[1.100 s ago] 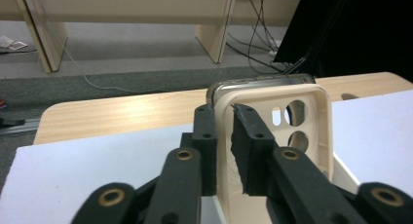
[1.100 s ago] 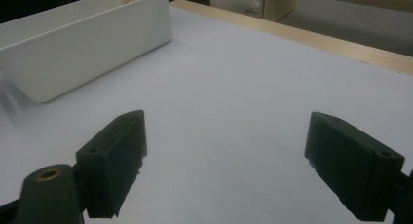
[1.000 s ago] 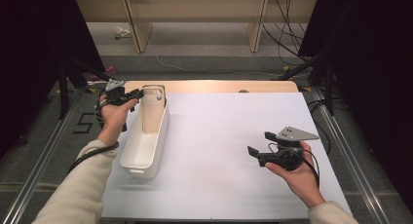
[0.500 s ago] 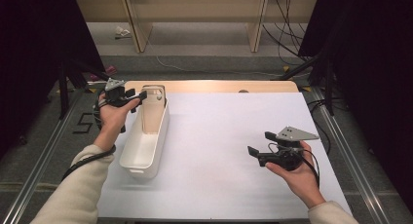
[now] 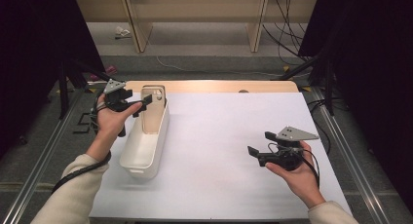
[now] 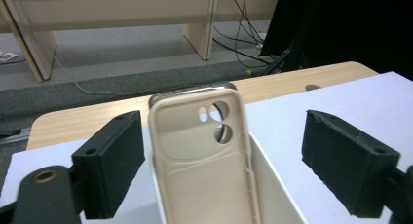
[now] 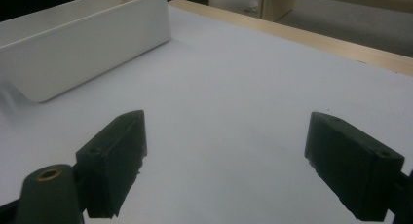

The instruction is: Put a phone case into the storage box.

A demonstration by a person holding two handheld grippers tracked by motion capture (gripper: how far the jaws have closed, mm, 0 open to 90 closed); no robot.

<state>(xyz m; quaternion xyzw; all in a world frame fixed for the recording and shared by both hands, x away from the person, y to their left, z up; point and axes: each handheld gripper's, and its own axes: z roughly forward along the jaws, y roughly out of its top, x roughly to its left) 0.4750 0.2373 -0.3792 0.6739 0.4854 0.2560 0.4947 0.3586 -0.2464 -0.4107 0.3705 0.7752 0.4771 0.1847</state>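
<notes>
A beige phone case [image 5: 155,109] stands nearly upright in the far end of a long white bin [image 5: 146,141], its hollow inner side and camera cutouts facing the left claw [image 5: 141,106]. The bin sits on the left part of the white counter [image 5: 229,136], lying near-to-far, and the case leans against the bin's far wall, rising above its rim.

The left claw, held in the person's left hand [image 5: 109,121], hovers at the far left of the counter, just beside the top of the case. Its jaws are spread wide: in the left gripper view the case [image 6: 204,146] stands between the two black pads [image 6: 109,168], with a clear gap on either side, so nothing is pinched. Whether the jaw tips brush the case's edge in the high view is too small to tell.

The right claw [image 5: 259,153] is held in the right hand [image 5: 297,173] over the near right of the counter, well apart from the bin, pointing left toward it. Its jaws are also spread wide, with bare counter [image 7: 234,102] between them and the bin's white wall [image 7: 83,48] farther off at the upper left.
</notes>
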